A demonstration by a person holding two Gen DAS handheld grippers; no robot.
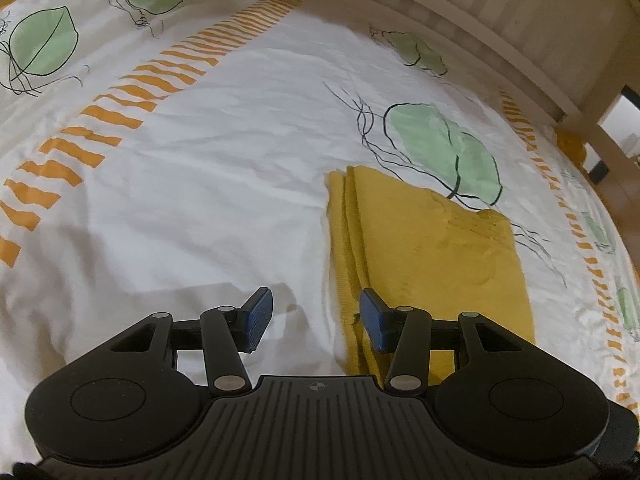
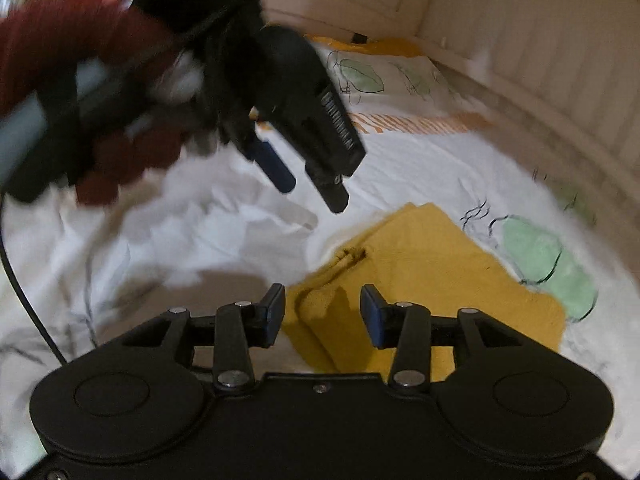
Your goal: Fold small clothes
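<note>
A yellow cloth [image 1: 428, 248] lies folded in layers on the white bed cover; it also shows in the right wrist view [image 2: 424, 276]. My left gripper [image 1: 316, 320] is open and empty, held above the cover at the cloth's left edge. It shows from outside in the right wrist view [image 2: 312, 184], blurred, in a hand with a dark red sleeve. My right gripper [image 2: 322, 316] is open and empty just above the near corner of the cloth.
The bed cover [image 1: 208, 184] is white with green leaves and orange stripes. A pale wooden bed rail [image 1: 500, 40] runs along the far side. A pillow [image 2: 384, 76] lies at the head of the bed. A black cable [image 2: 20, 300] hangs at left.
</note>
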